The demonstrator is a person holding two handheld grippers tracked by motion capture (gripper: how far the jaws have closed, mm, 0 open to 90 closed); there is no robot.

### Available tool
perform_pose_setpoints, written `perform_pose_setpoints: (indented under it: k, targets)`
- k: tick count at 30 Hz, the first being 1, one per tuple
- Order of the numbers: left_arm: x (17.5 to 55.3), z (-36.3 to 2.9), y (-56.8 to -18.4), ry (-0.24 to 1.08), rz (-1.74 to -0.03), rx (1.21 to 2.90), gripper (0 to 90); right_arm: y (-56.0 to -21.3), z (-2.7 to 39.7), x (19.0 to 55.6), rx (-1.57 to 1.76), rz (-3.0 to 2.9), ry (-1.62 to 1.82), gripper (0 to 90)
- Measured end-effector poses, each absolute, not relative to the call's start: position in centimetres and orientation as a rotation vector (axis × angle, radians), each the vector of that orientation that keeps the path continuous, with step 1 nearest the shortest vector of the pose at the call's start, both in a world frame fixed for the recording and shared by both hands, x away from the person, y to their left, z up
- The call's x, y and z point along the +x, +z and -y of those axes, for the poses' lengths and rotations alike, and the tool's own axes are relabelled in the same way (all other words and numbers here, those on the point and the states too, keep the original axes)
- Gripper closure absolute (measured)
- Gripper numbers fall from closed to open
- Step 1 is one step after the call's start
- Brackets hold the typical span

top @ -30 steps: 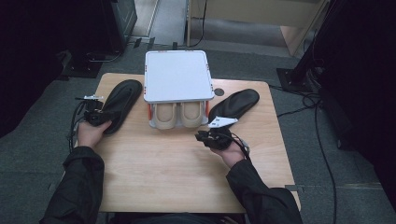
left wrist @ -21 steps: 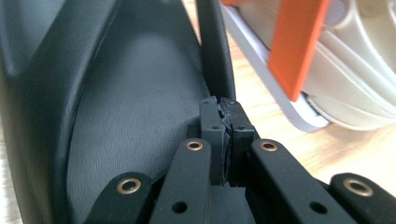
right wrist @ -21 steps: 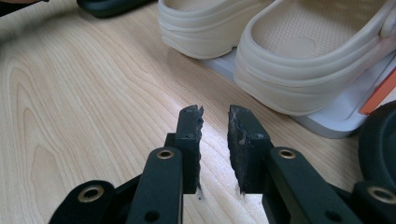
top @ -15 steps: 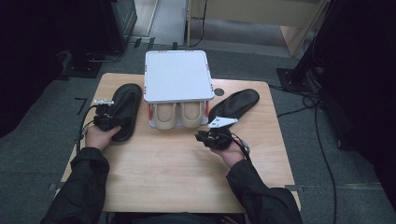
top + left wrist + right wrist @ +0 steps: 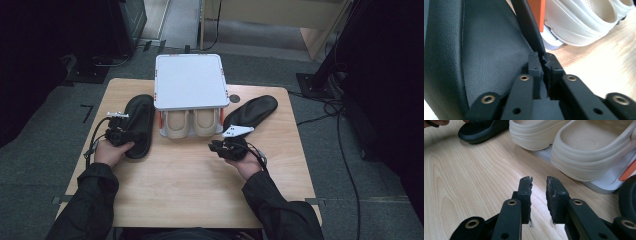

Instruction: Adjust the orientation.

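Observation:
A black slipper point(image 5: 141, 115) lies on the table left of a white two-shelf rack point(image 5: 189, 80). My left gripper point(image 5: 128, 136) pinches this slipper's point(image 5: 486, 50) thin side rim; its jaws point(image 5: 543, 56) have just been opening a little, with the rim still between the pads. A pair of cream sandals point(image 5: 192, 122) sits on the rack's lower shelf. My right gripper point(image 5: 215, 146) hovers low over the wood in front of the sandals point(image 5: 584, 152), jaws point(image 5: 539, 181) a finger's width apart and empty. A second black slipper point(image 5: 250, 112) lies right of the rack.
The wooden table point(image 5: 190, 190) has bare room along its near half. The rack's orange post point(image 5: 539, 15) stands close beside the held slipper. Dark floor, cables and equipment stands surround the table.
My left hand has slid the black slipper rightwards and nearer, closer to the rack. The right hand and its gripper have stayed where they were.

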State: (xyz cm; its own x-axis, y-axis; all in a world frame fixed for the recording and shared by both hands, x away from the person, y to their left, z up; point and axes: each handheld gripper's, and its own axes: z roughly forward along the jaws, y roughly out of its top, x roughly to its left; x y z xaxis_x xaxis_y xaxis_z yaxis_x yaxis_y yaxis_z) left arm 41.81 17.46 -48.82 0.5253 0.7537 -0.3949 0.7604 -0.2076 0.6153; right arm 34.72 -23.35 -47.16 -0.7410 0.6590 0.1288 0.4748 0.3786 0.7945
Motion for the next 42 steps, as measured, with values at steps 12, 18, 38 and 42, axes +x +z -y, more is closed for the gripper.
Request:
perform_pose_setpoints:
  k: [12,18,38,42]
  targets:
    - [43.0,-19.7,-46.0,0.098,-1.217,1.923,66.8,-47.1,23.5,34.8,1.021,-2.425,1.313,71.6]
    - [44.5,-21.1,-45.7,0.142,-1.262,1.891,58.3,-47.1,23.6,34.7,1.034,-2.428,1.322,70.7]
    - [48.5,-20.7,-48.4,0.082,-1.306,1.933,59.0,-47.1,25.7,33.5,1.095,-2.351,1.333,69.1]
    - [48.5,-20.9,-48.7,0.065,-1.322,1.915,65.2,-47.1,25.8,33.6,1.093,-2.345,1.332,69.1]
